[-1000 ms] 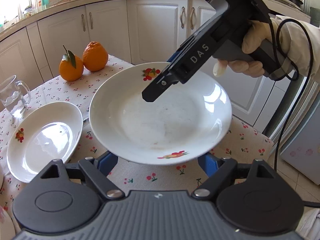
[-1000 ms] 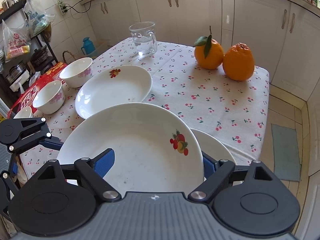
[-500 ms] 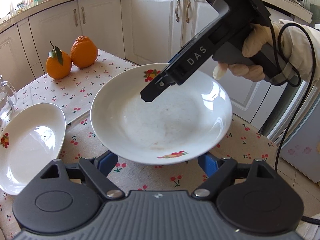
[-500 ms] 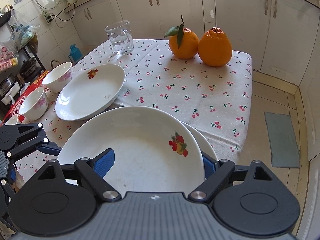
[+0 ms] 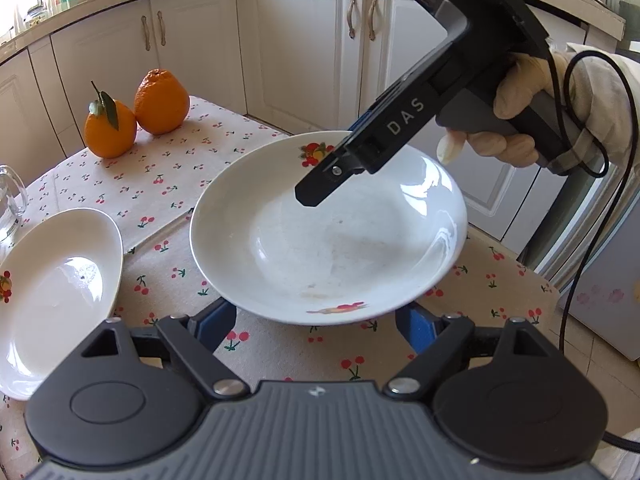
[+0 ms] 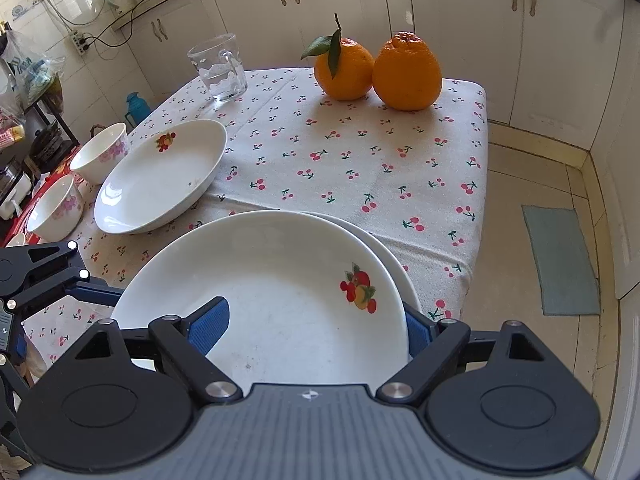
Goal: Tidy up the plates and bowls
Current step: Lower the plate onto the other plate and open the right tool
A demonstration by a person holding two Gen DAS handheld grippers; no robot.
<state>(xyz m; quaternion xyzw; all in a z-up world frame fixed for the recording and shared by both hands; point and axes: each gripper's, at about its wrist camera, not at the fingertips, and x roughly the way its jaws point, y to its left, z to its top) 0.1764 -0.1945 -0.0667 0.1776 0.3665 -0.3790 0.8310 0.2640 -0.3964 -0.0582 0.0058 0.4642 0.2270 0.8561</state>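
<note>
A white fruit-print plate (image 5: 328, 236) sits on a second plate (image 6: 394, 268) near the table's corner. My right gripper (image 6: 316, 324) has one blue pad inside the top plate's rim and one outside, seemingly gripping it; from the left wrist view it (image 5: 308, 196) reaches in from the far side. My left gripper (image 5: 316, 326) is wide open, its blue fingers (image 5: 216, 320) under the plate's near rim. A third plate (image 6: 160, 176) lies to the left, also in the left wrist view (image 5: 52, 292). Two pink-patterned bowls (image 6: 100, 152) (image 6: 54, 208) stand beyond it.
Two oranges (image 6: 376, 68) and a glass mug (image 6: 218, 68) stand at the far side of the cherry-print tablecloth (image 6: 340, 160). The table edge drops to the floor on the right. White cabinets line the walls.
Both cameras have shifted while the stacked plates stay near the corner; the left plate and oranges slid in view. The grippers' grip has not visibly changed.
</note>
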